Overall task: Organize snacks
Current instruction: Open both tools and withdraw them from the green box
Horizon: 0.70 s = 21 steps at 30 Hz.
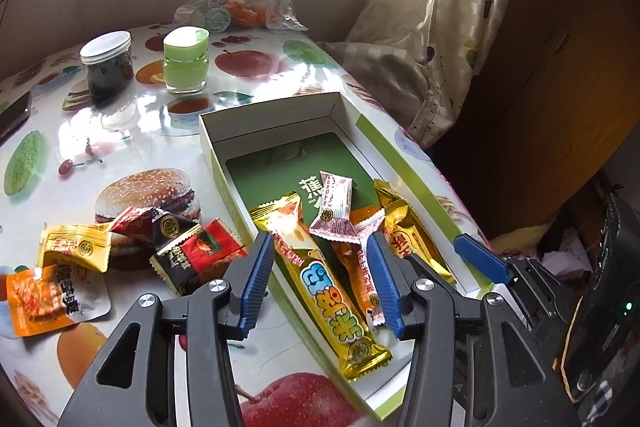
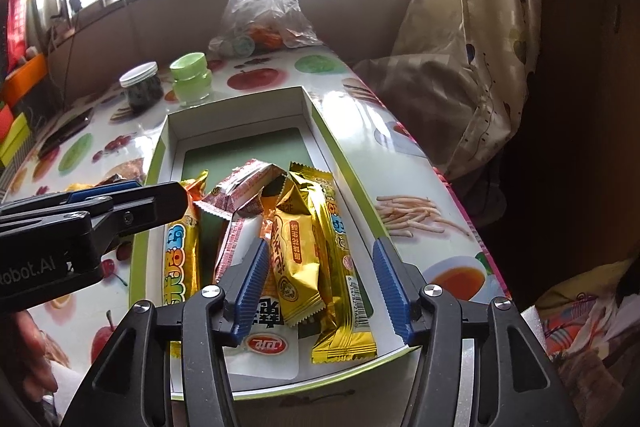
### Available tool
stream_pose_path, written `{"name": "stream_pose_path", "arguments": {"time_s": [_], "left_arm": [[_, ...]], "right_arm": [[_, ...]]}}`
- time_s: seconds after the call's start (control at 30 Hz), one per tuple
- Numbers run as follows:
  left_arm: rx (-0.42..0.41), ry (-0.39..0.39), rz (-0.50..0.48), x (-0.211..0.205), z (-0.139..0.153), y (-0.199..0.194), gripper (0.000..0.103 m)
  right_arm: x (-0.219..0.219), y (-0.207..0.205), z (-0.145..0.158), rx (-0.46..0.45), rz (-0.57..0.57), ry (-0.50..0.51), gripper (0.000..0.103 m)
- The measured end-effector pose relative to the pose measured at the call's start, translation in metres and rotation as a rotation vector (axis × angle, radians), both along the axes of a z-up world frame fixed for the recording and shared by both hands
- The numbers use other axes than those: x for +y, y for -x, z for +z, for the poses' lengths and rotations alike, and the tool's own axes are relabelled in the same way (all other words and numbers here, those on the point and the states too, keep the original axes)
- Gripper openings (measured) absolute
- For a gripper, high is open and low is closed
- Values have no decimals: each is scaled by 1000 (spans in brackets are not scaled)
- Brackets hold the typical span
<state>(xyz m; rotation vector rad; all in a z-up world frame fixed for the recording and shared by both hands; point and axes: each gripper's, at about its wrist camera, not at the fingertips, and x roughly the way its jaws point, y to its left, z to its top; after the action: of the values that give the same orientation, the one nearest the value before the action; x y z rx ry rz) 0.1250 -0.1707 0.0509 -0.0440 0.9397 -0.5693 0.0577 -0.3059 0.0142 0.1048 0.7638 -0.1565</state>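
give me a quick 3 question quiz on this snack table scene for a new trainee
1. True or false: the box already holds several wrapped snacks.
2. Multiple choice: where do the loose snacks still outside the box lie? A) left of the box on the tablecloth B) inside the clear plastic bag C) on top of the green jar
3. Short answer: is the left gripper gripping anything?

Key
1. True; the long yellow bar and other packets lie inside.
2. A; the orange packet and the red and black packets lie there.
3. No; its jaws stand open above the yellow bar, pads not pressing on it. The right gripper is open too.
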Motion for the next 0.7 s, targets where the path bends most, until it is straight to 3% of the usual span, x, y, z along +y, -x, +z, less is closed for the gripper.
{"name": "stream_pose_path", "arguments": {"time_s": [0.43,0.7], "left_arm": [[-82,7,8,22,22,28,50],[-92,2,40,41,25,40,50]], "right_arm": [[13,20,8,-31,-11,-47,54],[24,28,16,-52,3,-79,54]]}}
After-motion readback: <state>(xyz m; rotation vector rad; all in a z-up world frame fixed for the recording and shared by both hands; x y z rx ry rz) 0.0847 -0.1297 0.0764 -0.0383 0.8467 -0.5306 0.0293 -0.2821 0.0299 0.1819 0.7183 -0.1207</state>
